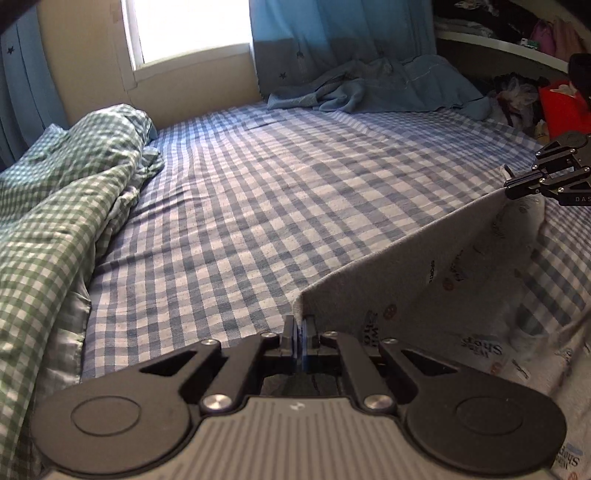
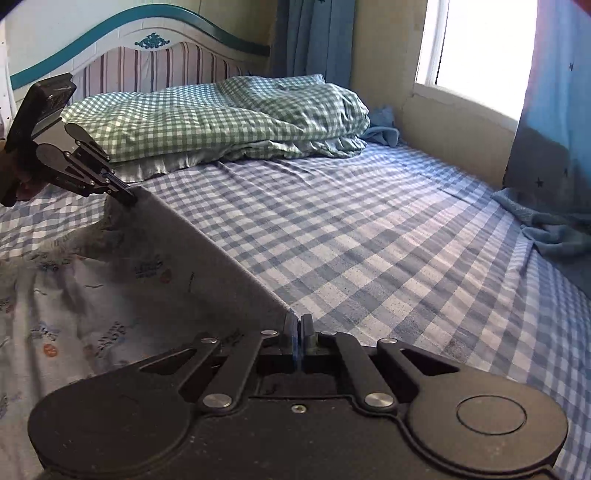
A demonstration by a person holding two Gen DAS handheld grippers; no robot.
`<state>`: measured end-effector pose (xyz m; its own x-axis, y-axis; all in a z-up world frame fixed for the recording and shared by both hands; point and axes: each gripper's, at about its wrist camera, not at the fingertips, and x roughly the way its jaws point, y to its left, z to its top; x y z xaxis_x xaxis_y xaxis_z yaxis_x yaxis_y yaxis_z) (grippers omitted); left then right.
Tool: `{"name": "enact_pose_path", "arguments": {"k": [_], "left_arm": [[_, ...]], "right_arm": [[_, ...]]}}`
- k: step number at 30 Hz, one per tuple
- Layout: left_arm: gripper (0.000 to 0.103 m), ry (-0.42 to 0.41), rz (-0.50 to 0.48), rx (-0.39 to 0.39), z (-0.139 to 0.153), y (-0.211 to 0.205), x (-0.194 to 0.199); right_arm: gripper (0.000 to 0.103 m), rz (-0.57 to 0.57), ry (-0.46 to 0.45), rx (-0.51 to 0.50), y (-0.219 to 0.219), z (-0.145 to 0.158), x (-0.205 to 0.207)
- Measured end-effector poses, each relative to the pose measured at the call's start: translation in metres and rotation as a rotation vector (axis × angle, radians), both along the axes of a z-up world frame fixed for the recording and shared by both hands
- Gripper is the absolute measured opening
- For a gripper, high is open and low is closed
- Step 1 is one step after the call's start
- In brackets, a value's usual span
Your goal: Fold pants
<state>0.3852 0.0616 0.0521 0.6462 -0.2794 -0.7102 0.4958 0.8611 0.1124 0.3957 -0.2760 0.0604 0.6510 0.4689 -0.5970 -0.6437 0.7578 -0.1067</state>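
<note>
The pants (image 1: 417, 258) are light grey with small printed logos. They hang as a taut raised sheet between my two grippers above the blue checked bed sheet (image 1: 258, 206). My left gripper (image 1: 298, 325) is shut on one corner of the pants' top edge. My right gripper (image 2: 297, 323) is shut on the other corner. In the left wrist view the right gripper (image 1: 511, 184) shows at the far right, pinching the cloth. In the right wrist view the left gripper (image 2: 129, 197) shows at the left, pinching the pants (image 2: 122, 280), whose lower part lies on the bed.
A green checked duvet (image 2: 221, 118) is bunched at the head of the bed below a striped headboard (image 2: 147, 66). A blue towel (image 1: 369, 88) lies by the curtain (image 1: 332, 33) under the window. A shelf with clutter and a red box (image 1: 561, 107) stand at the right.
</note>
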Motion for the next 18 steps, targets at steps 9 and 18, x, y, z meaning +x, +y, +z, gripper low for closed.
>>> {"name": "enact_pose_path", "arguments": {"k": [9, 18], "left_arm": [[0.002, -0.154, -0.115, 0.093, 0.014, -0.002, -0.123], [0.002, -0.171, -0.123, 0.086, -0.039, 0.004, -0.202]], "right_arm": [[0.000, 0.005, -0.066, 0.019, 0.003, 0.019, -0.158], [0.000, -0.077, 0.018, 0.057, 0.015, -0.048, -0.246]]}}
